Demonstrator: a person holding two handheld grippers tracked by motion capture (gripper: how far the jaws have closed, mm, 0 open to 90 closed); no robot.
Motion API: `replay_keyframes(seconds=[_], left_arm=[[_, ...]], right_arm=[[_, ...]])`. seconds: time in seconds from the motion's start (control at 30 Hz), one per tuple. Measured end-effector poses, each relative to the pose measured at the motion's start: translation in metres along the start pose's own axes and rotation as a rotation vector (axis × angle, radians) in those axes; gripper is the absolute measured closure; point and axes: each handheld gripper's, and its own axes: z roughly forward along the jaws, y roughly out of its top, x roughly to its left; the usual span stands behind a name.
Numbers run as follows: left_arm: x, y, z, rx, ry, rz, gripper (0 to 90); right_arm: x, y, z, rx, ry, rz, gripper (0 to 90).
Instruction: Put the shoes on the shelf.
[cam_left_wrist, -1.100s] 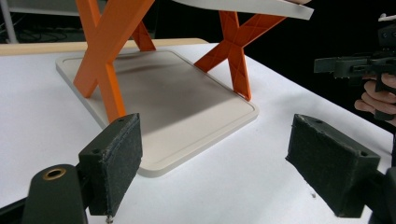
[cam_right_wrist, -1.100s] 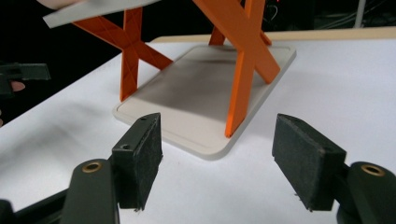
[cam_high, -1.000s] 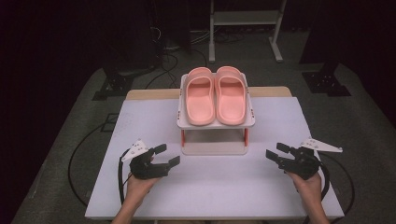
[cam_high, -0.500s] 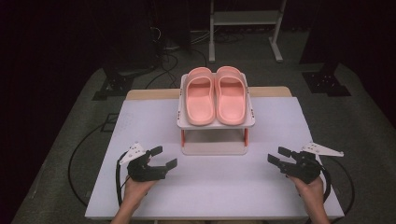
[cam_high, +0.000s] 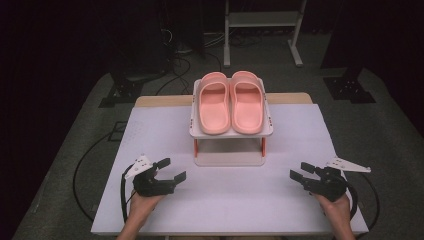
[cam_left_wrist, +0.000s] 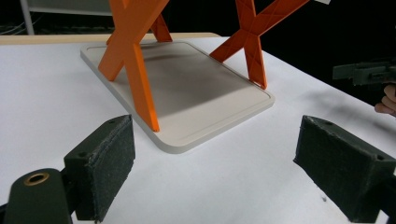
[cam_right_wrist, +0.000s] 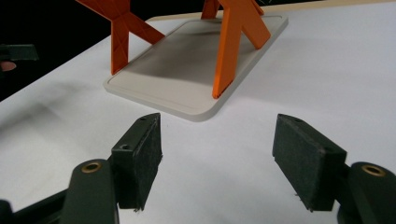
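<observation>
Held near the front edge of the white table (cam_high: 300, 130): left gripper (cam_high: 167, 176) and right gripper (cam_high: 302, 175), jaws apart, nothing between, well apart with bare tabletop around. Sat mid-table on the two-tier rack (cam_high: 231, 131): pink slippers (cam_high: 231, 102). Cut off in the gripper views: the rack's top, above its orange legs (cam_left_wrist: 135, 70).

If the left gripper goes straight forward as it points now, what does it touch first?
Probably the near corner of the flat beige base tray of the small rack; the orange X-shaped leg stands just behind. The open left gripper holds nothing. Depth is uncertain.
</observation>
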Motion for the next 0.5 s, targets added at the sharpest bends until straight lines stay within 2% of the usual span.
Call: replay_keyframes(seconds=[0.5], left_arm=[[-0.003, -0.01, -0.013, -0.012, 0.025, -0.006, 11.8]], right_arm=[[-0.009, -0.019, -0.016, 0.009, -0.017, 0.014, 30.4]])
